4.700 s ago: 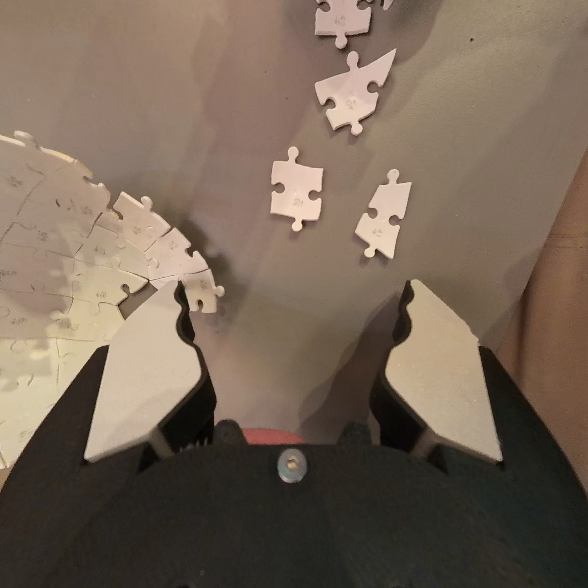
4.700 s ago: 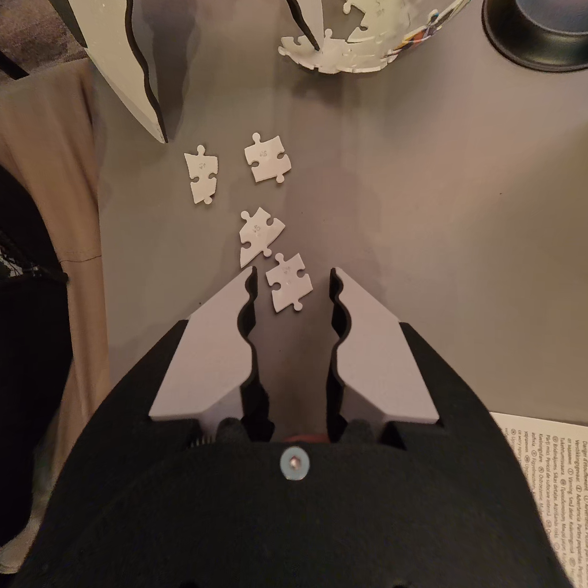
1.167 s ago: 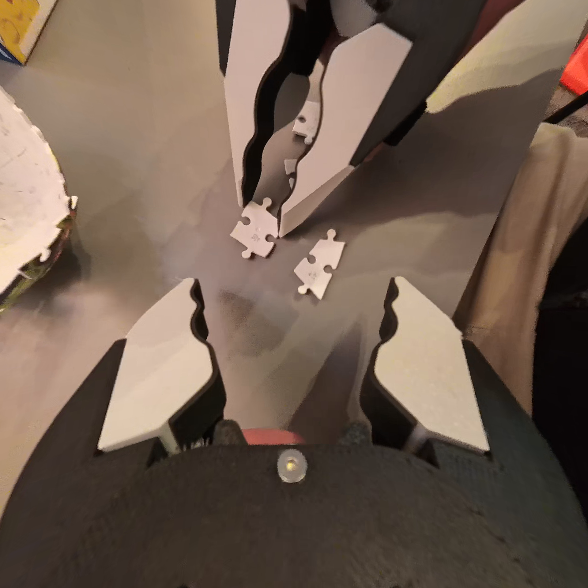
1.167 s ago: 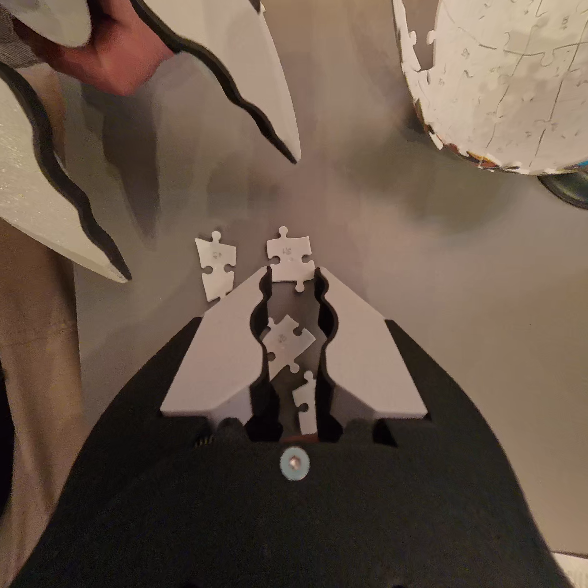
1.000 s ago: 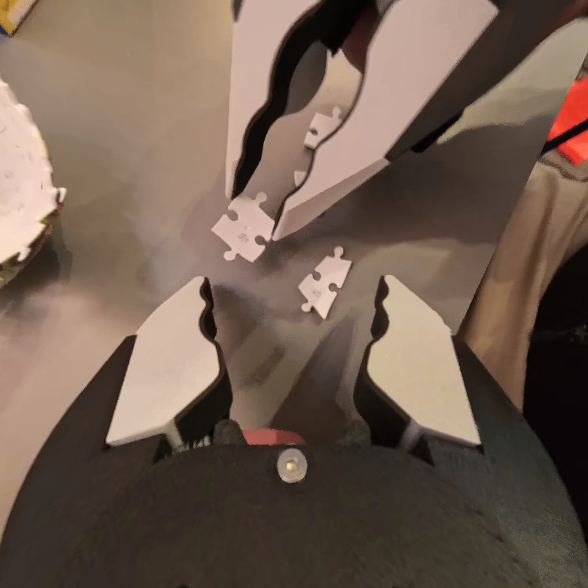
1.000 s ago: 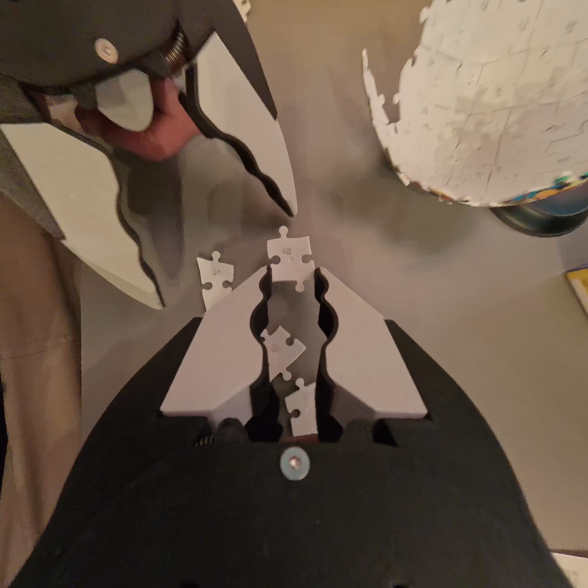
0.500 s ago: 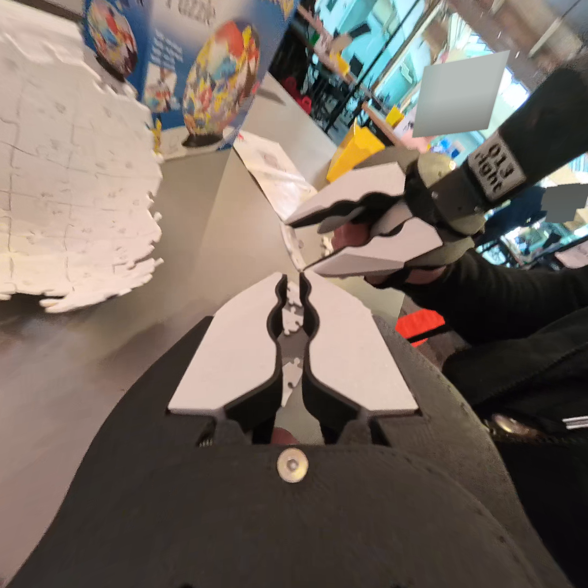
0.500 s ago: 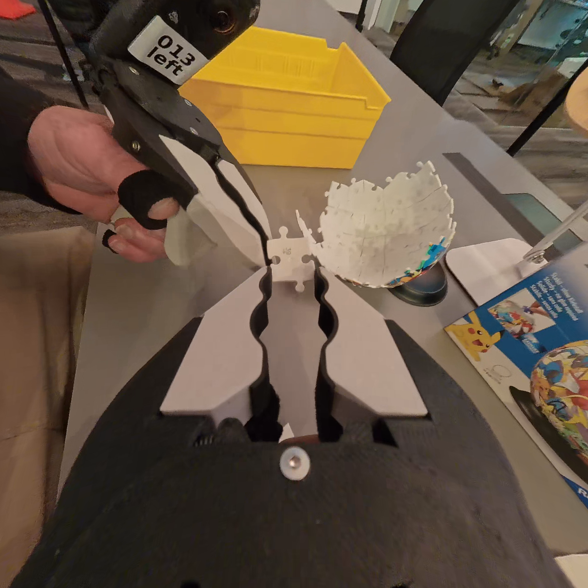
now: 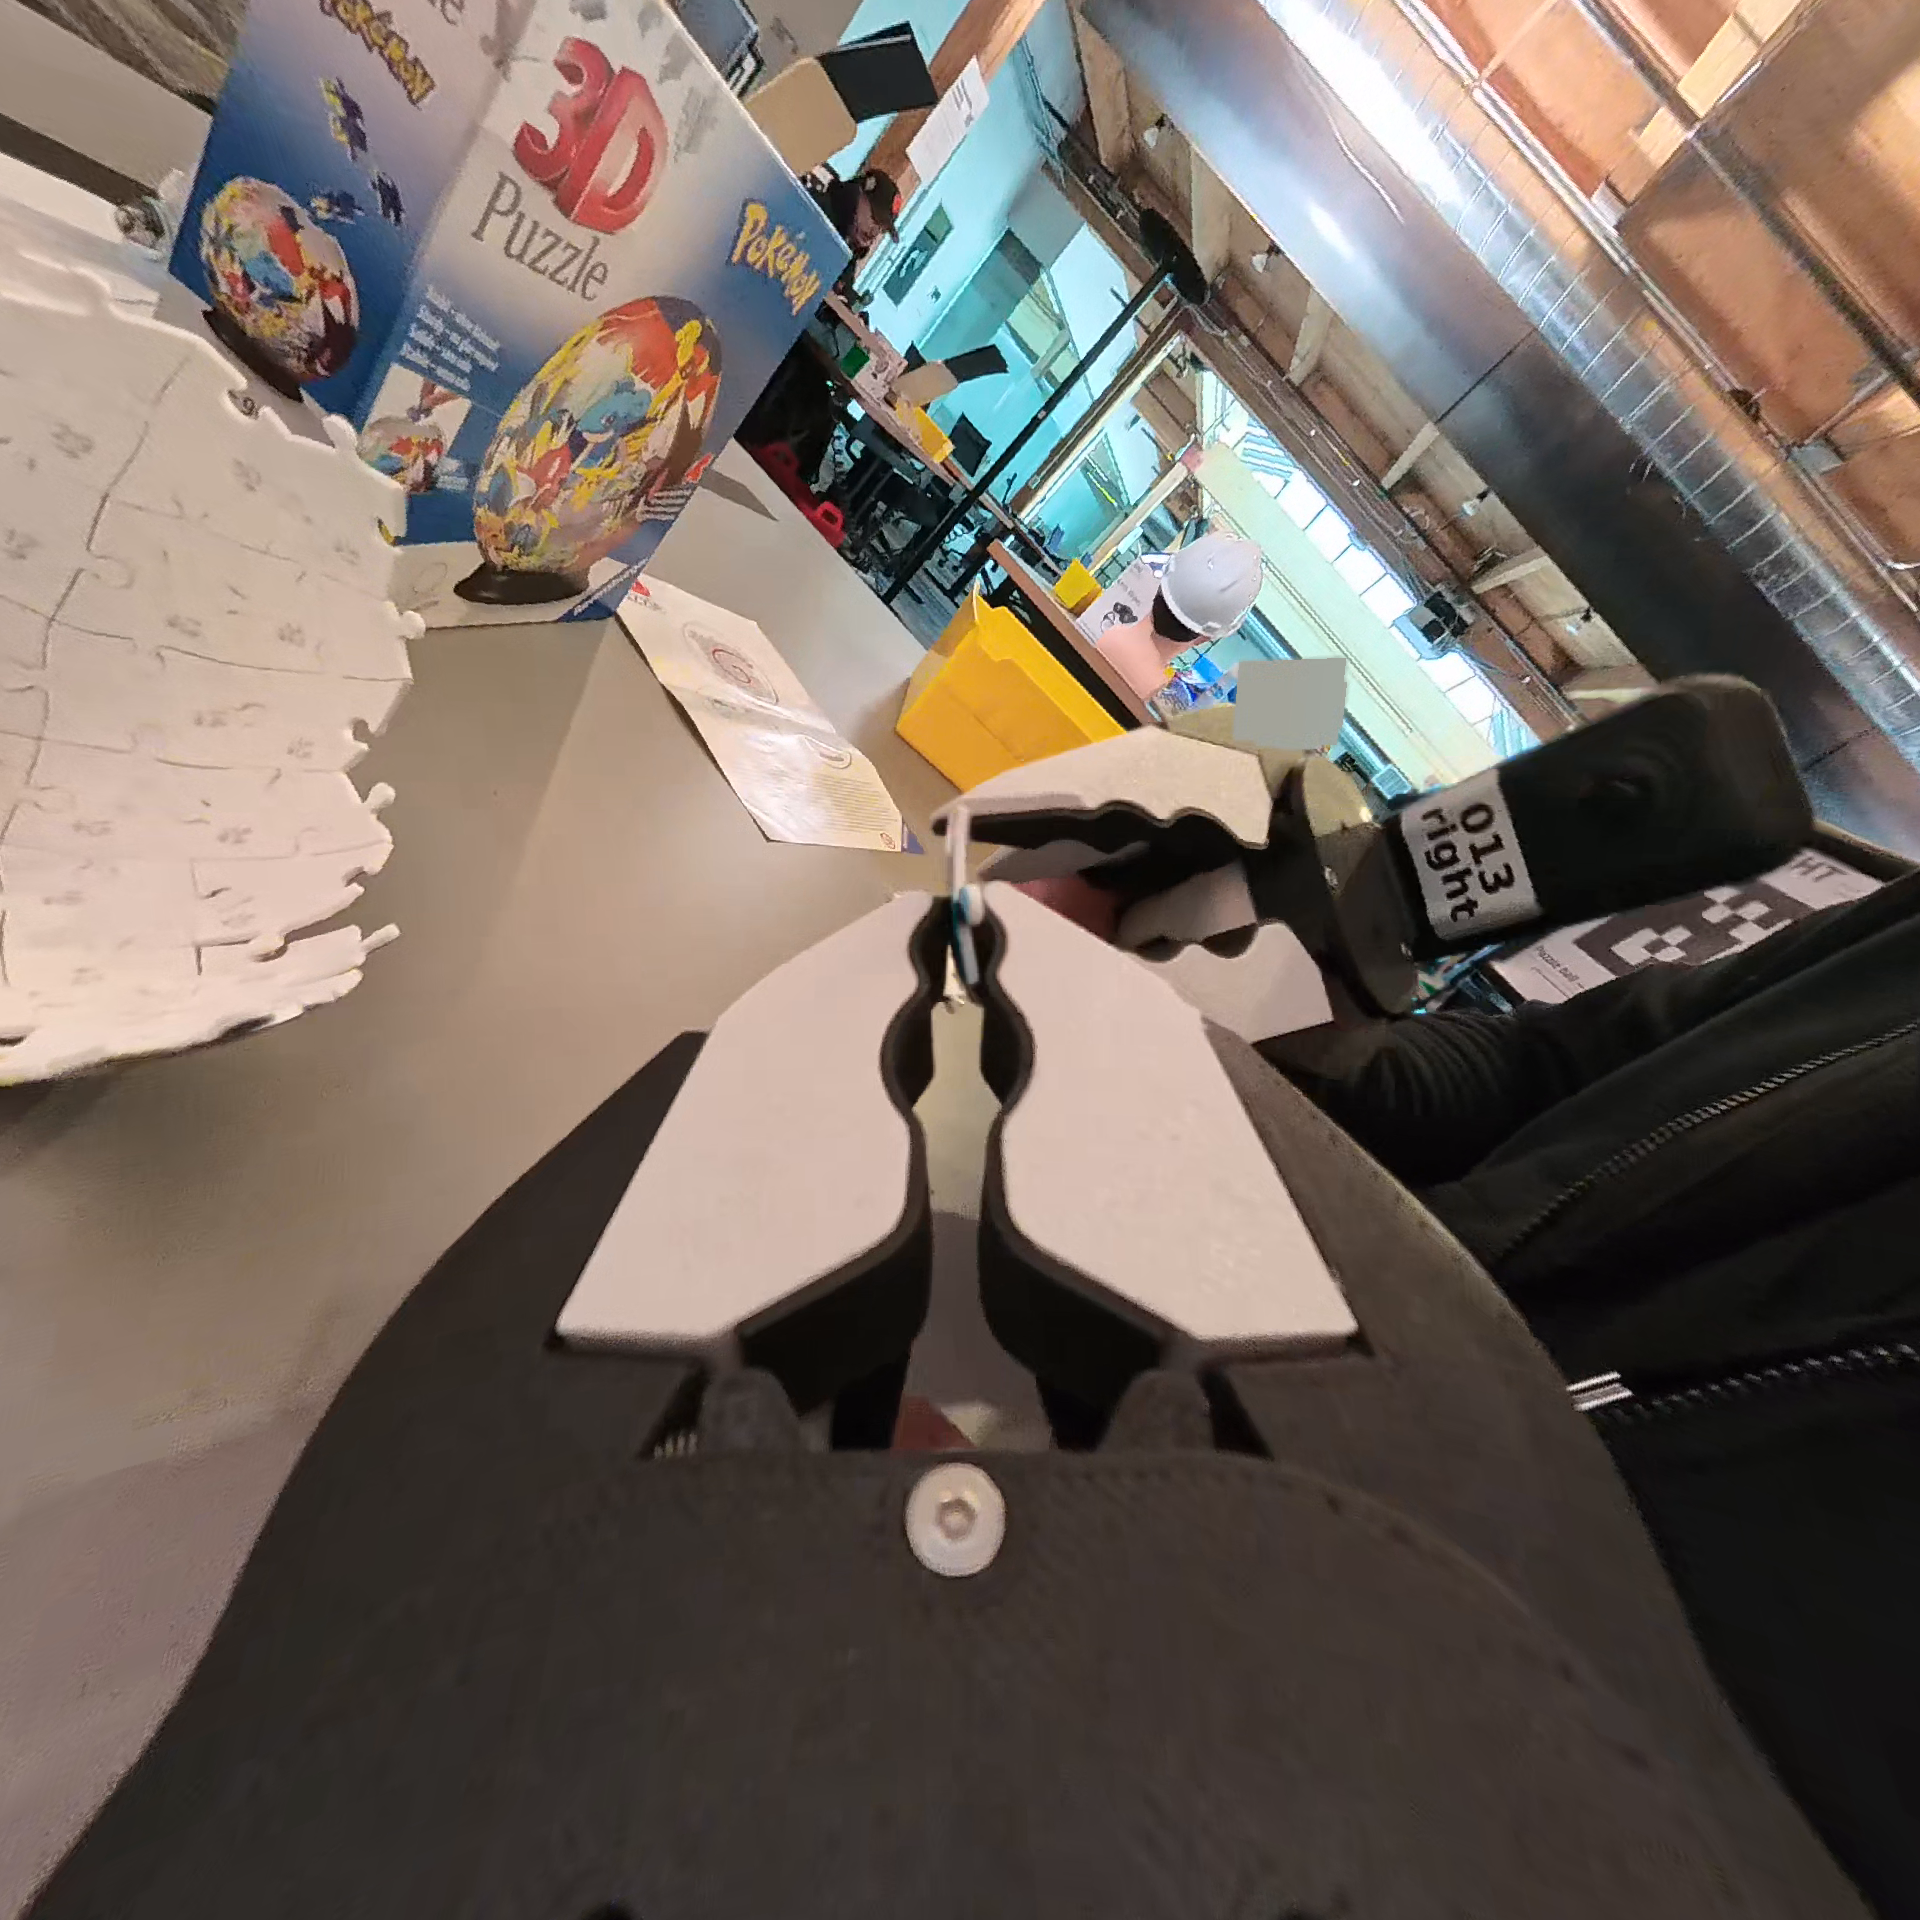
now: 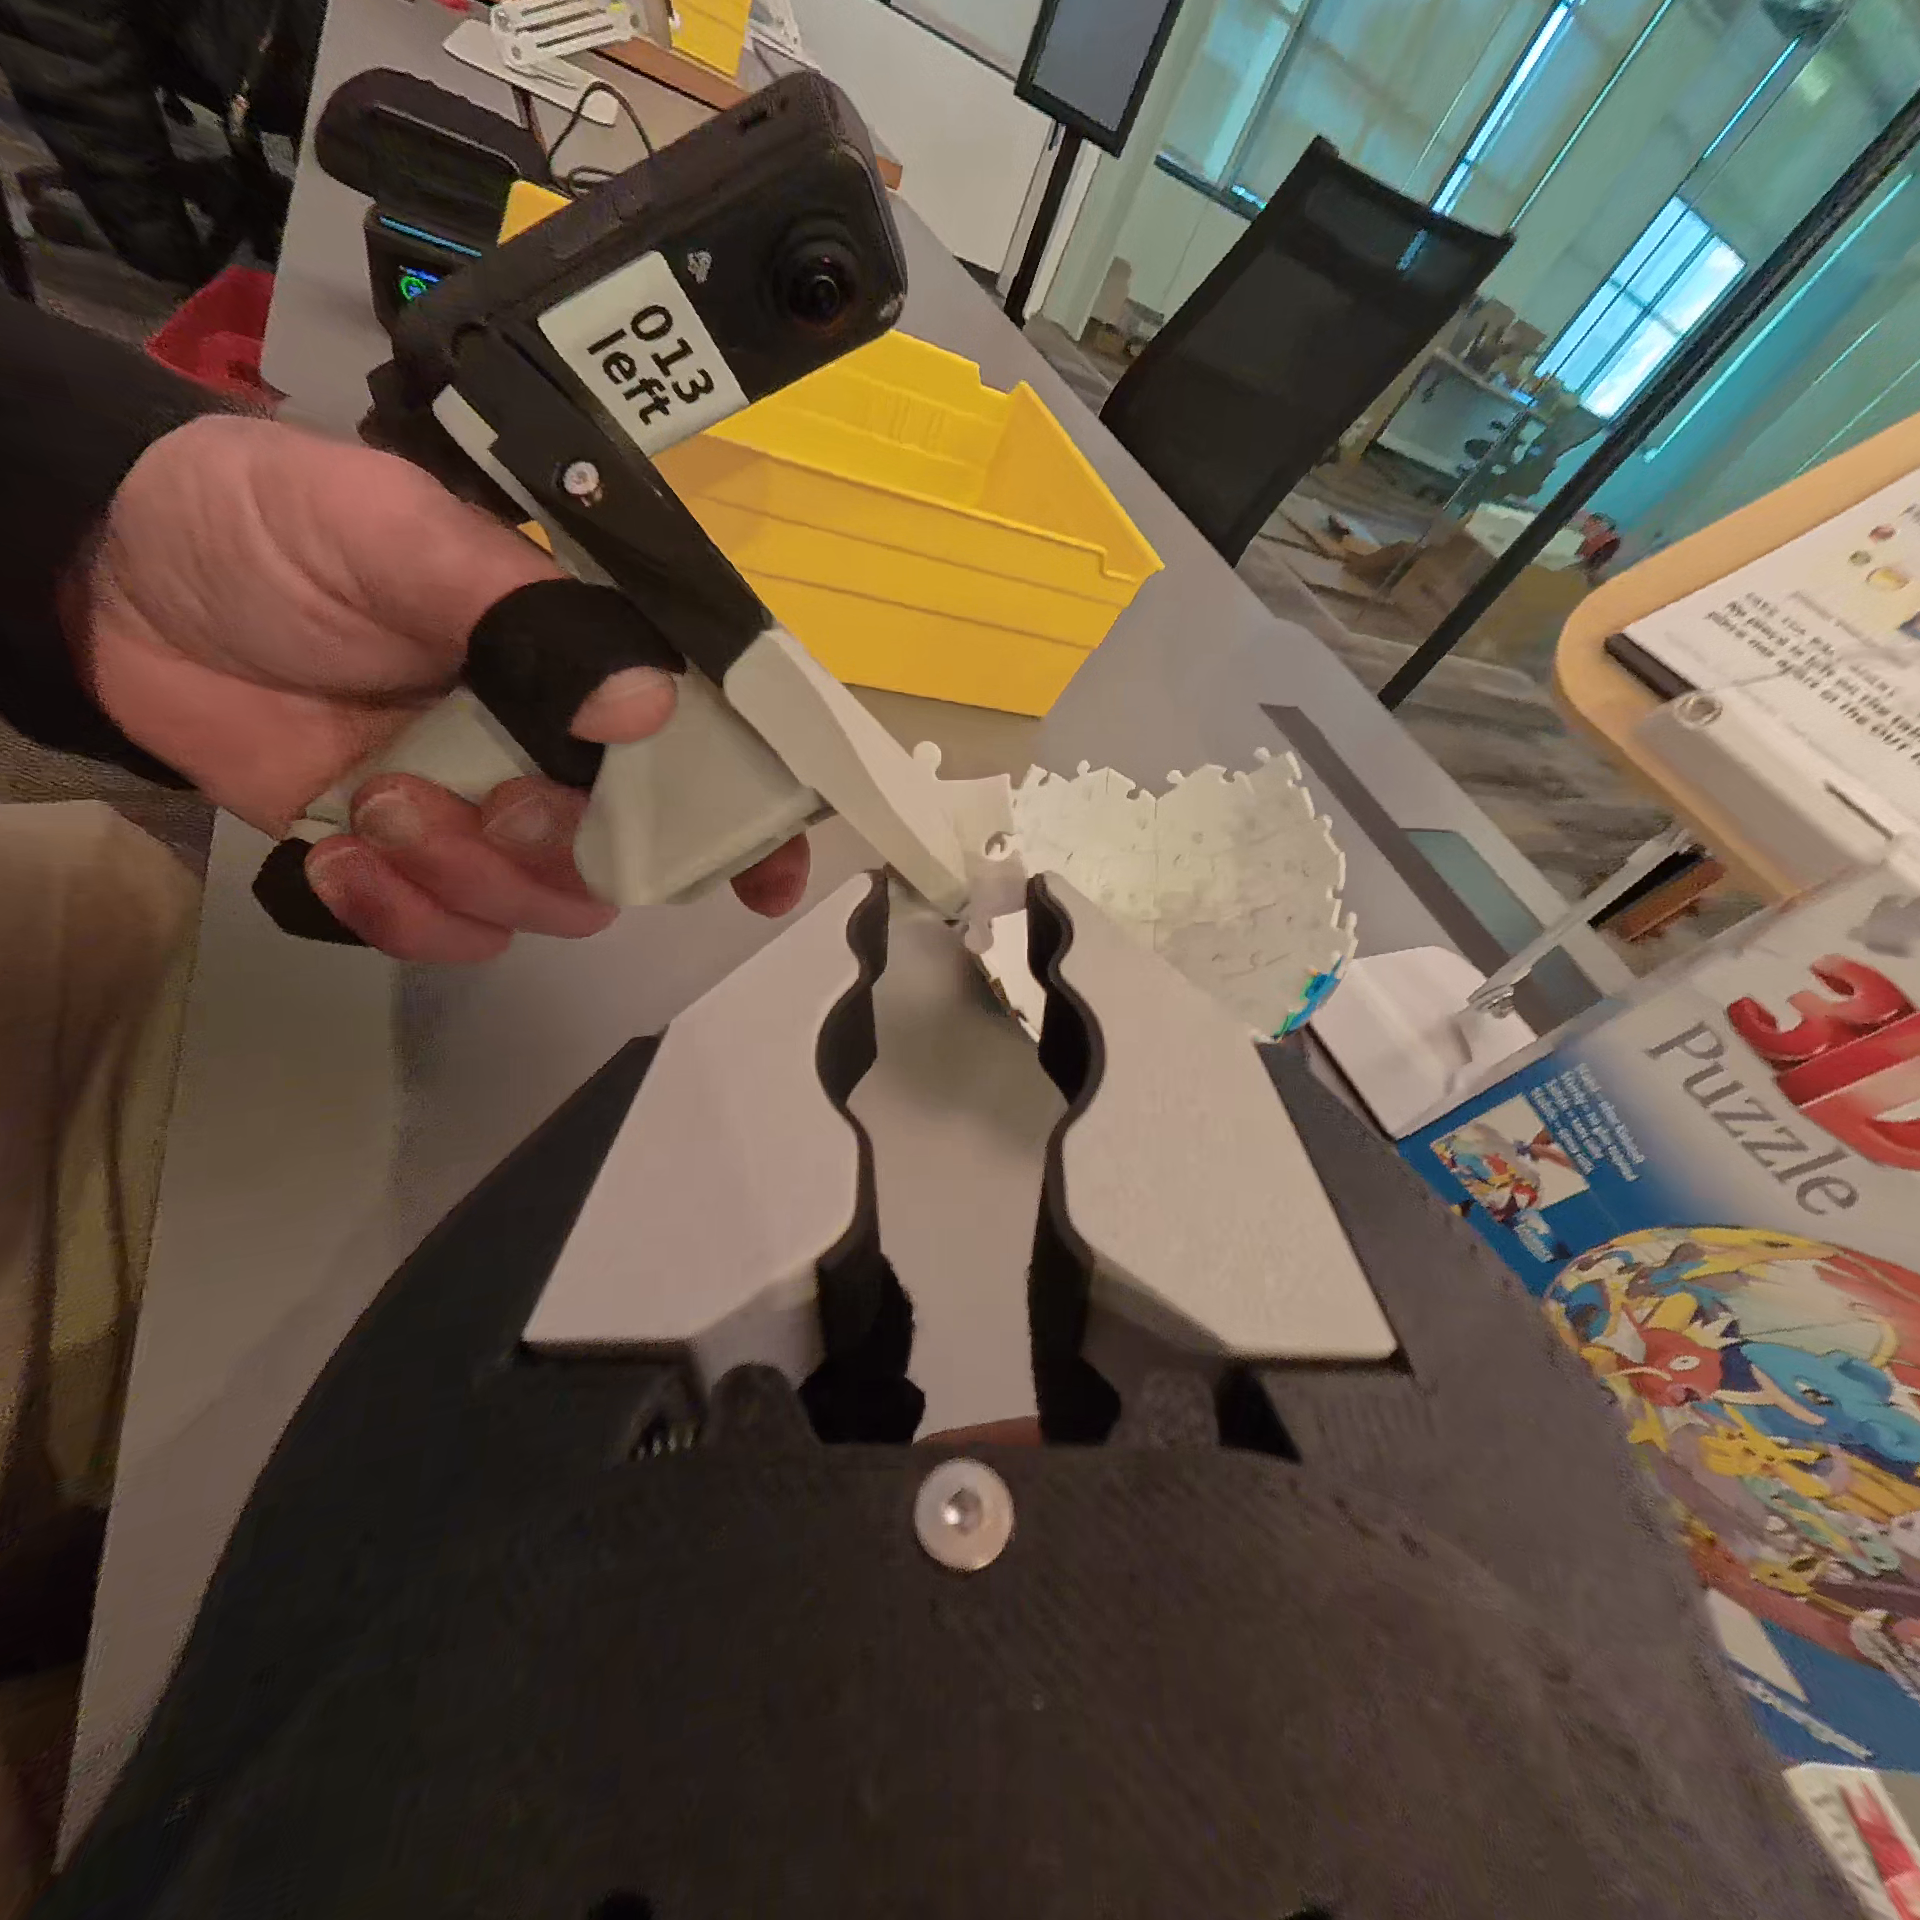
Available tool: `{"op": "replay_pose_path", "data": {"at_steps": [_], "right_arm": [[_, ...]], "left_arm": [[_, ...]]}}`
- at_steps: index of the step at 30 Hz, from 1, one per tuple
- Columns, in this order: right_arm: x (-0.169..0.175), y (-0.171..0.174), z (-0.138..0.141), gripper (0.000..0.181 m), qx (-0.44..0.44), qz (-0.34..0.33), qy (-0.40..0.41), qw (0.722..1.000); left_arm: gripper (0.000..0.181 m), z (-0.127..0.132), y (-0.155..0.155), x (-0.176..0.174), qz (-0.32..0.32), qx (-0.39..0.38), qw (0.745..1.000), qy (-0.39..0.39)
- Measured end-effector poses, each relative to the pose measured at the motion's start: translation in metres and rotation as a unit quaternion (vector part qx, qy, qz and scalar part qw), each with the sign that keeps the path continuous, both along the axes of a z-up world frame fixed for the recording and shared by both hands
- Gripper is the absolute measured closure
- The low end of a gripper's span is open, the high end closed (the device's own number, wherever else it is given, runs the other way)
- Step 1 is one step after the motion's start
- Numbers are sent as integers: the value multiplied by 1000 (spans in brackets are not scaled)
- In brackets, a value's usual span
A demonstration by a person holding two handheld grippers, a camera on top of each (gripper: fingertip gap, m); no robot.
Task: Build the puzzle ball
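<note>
Grey table (image 10: 312, 1039); right view alone shows yellow bin (image 10: 914, 561).

Two hand-held grippers — left (image 9: 961, 925), right (image 10: 961, 894); one puzzle piece (image 10: 987, 888); one half-built ball (image 10: 1184, 873); one yellow bin (image 10: 914, 540) — one puzzle box (image 9: 499, 312).

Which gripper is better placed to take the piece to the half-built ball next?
Left, probably. The left gripper is shut on the puzzle piece, and the half-built ball sits off to its left side. The right gripper has its tips flanking the piece, but its hold is unclear.
</note>
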State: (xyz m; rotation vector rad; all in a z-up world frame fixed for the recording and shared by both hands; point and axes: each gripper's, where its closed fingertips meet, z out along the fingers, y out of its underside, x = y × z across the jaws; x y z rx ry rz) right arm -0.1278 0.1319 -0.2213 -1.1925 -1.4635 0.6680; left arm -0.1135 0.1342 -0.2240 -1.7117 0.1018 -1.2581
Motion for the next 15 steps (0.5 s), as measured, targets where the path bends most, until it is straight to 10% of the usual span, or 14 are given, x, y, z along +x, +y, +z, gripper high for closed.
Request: {"op": "replay_pose_path", "data": {"at_steps": [6,15], "right_arm": [[6,-3,3,156,-29,46,-14,998],[-2,-34,-6,177,-142,144,-84,976]], "left_arm": [[179,-2,-2,-15,-5,0,995,99],[179,-36,-32,5,-136,2,919,369]]}}
